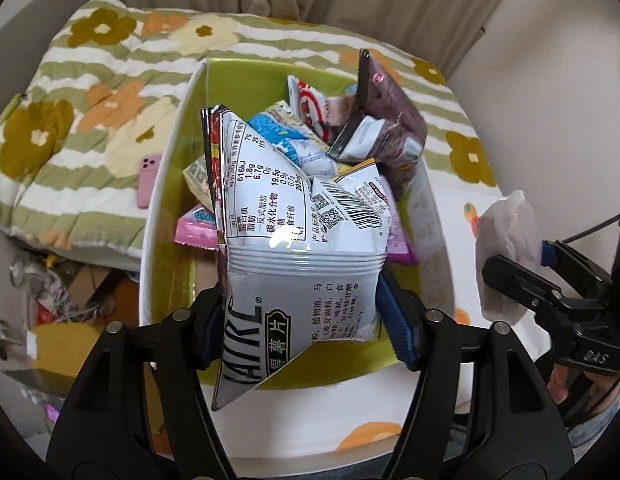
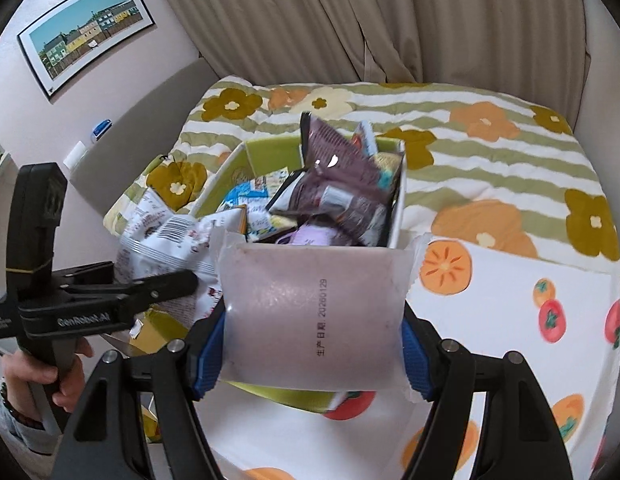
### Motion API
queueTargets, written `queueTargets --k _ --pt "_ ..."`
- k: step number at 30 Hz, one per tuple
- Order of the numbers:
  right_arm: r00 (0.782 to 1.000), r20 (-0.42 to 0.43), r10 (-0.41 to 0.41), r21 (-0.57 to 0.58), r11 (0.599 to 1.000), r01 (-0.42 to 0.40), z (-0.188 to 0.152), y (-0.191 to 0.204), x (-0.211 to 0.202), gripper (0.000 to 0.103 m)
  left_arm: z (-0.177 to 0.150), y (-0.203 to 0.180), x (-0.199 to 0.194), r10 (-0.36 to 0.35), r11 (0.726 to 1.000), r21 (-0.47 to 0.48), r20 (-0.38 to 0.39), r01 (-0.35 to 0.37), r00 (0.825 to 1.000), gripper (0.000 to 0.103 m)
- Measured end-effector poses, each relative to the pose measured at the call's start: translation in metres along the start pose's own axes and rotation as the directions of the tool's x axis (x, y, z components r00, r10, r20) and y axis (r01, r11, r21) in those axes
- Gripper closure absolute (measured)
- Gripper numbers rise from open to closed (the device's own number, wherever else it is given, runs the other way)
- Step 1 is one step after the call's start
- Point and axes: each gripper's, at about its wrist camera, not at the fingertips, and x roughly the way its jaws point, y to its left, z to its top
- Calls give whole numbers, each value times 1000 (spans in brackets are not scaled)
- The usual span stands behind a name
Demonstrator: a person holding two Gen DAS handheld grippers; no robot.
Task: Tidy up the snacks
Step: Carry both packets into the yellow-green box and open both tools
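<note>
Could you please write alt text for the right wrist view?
The right gripper holds a frosted pink packet before a green box of snacks on a flowered quilt; the left gripper holds a white bag.

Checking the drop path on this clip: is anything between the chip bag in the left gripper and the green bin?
No separate obstacle shows. The chip bag, clamped in the left gripper, hangs right over the green bin. The bin already holds a heap of snack packets, so it would land on those, not the floor.
</note>
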Motion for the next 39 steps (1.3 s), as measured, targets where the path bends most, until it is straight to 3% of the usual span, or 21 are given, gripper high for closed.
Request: queueTargets --k 2,3,6,10,20,24,27,32,36,39 --pt "1000 -6 -14 8 1000 14 -2 4 2 34 1 4 5 61 998 -9 -13 -61 998 3" --pt "1000 -7 -19 11 1000 19 -2 6 2 34 0 9 5 77 997 -17 -9 -77 997 1" --pt "999 -11 -33 26 999 34 -4 8 4 34 -2 23 -1 70 997 -30 4 -69 998 1" --pt "998 -14 -61 29 998 62 -6 14 5 34 -4 34 -16 120 993 -14 34 -120 992 1" --pt "996 -50 -80 48 995 82 1 35 27 31 -5 39 -30 132 990 32 76 -135 988 1" --pt "996 -44 -72 79 994 75 -7 36 33 13 -12 37 -25 134 990 43 48 -136 990 1" --pt "998 -11 -67 87 994 68 -12 35 23 7 -19 32 -26 144 988 44 45 -146 989 1" --pt "997 29 -71 60 996 69 -15 32 0 7 -32 16 -40 182 982 35 83 -186 980 1" --pt "994 80 -70 15 997 69 -17 31 -29 7 -39 -9 -64 216 976 2 146 -219 965 1" --pt "983 145 -111 -21 993 115 -18 30 -63 7 -40 -34 -86 207 977 4 208 -213 956 1"
